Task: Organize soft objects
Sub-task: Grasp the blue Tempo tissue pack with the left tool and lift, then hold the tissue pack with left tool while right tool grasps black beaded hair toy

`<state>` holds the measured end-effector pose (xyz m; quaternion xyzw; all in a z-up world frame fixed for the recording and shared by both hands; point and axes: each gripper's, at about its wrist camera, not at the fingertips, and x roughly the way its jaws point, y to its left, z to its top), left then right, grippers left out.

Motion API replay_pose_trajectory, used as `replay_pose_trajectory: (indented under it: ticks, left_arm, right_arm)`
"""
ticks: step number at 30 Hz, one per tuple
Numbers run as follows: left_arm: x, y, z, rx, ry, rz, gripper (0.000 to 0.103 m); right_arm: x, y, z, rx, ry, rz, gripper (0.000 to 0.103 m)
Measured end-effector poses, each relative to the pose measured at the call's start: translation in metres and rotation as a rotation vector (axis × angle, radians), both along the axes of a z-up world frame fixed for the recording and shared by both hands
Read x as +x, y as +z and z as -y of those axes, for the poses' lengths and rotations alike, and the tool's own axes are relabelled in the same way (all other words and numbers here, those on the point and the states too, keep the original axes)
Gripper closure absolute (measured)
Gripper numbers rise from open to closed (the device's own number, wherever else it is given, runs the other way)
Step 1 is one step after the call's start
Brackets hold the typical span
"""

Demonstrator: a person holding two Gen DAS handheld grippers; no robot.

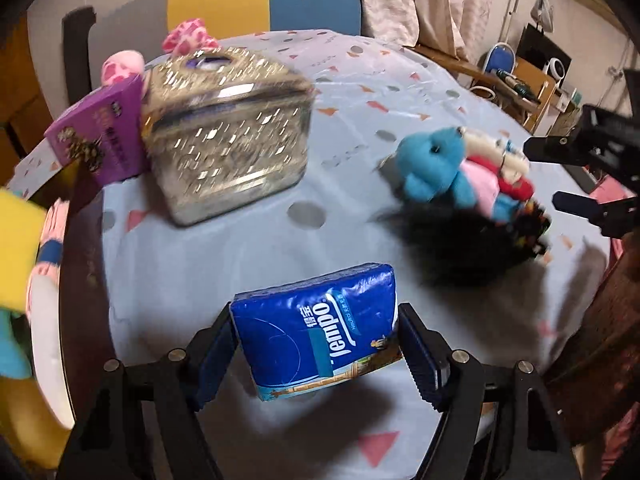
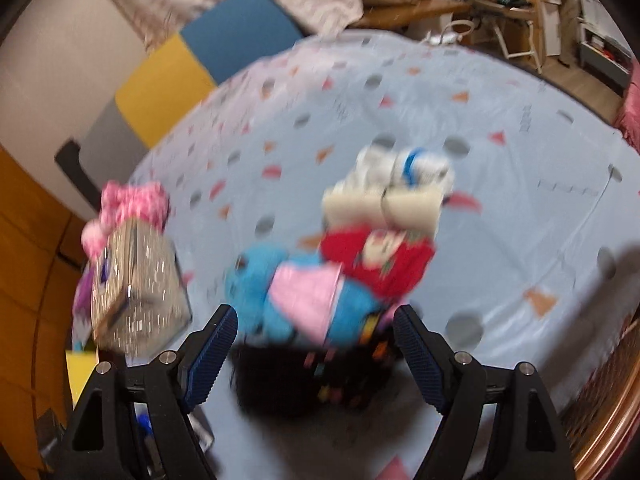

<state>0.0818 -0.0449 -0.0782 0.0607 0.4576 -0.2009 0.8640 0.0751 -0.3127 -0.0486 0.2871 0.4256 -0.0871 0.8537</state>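
My left gripper (image 1: 316, 314) is shut on a blue Tempo tissue pack (image 1: 320, 332), with a pad pressed against each side and the pack held just above the tablecloth. Further right lies a pile of soft toys: a blue plush (image 1: 436, 168), a doll in red (image 1: 512, 184) and a black fuzzy item (image 1: 460, 248). My right gripper (image 1: 543, 174) hovers open beside that pile. In the right wrist view, the right gripper (image 2: 315, 312) frames the blue plush (image 2: 256, 280), the doll (image 2: 376, 260) and the black item (image 2: 320, 380); its pads touch none of them.
A glittery tissue box (image 1: 228, 140) stands at the back left, with a purple box (image 1: 96, 136) and pink plush (image 1: 188, 38) against it. A white plate (image 1: 46, 340) and a yellow object (image 1: 16, 240) sit at the left edge. The patterned tablecloth (image 1: 360, 92) covers the round table. A yellow-and-blue chair (image 1: 260, 0) stands behind.
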Motion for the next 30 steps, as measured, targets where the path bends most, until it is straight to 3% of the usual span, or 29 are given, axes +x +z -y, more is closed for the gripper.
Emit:
replay_pose_trajectory:
  ticks: [2,8,12,13,14,18,25,30]
  left_arm:
    - [-0.004,-0.009,-0.006,0.011,0.005,0.004,0.026]
    - [-0.001,-0.026,-0.021,-0.094,0.026,-0.024,0.026]
    - [-0.007,-0.027,-0.020,-0.086,0.021,0.010,0.026]
    - [-0.007,-0.029,-0.023,-0.101,0.023,0.009,0.026]
    - [-0.007,-0.028,-0.022,-0.106,0.022,0.011,0.026]
    - [-0.008,-0.029,-0.025,-0.123,0.020,0.019,0.025]
    - [-0.013,-0.029,-0.024,-0.112,0.021,0.040,0.027]
    - [-0.014,-0.028,-0.023,-0.101,0.024,0.045,0.028]
  right_arm:
    - [-0.008,-0.006,-0.011,-0.013,-0.013,-0.036,0.021]
    - [-0.016,-0.034,-0.018,0.014,-0.086,-0.133,0.021]
    - [-0.010,-0.051,-0.008,0.039,-0.148,-0.118,0.025]
    - [-0.006,-0.060,-0.007,0.055,-0.149,-0.130,0.045]
    - [-0.003,-0.063,-0.006,0.055,-0.150,-0.135,0.049]
    - [-0.001,-0.062,-0.014,-0.019,-0.093,-0.099,0.051]
    - [-0.004,-0.064,-0.016,-0.045,-0.065,-0.070,0.049]
    - [-0.011,-0.062,-0.023,-0.089,-0.035,-0.048,0.055]
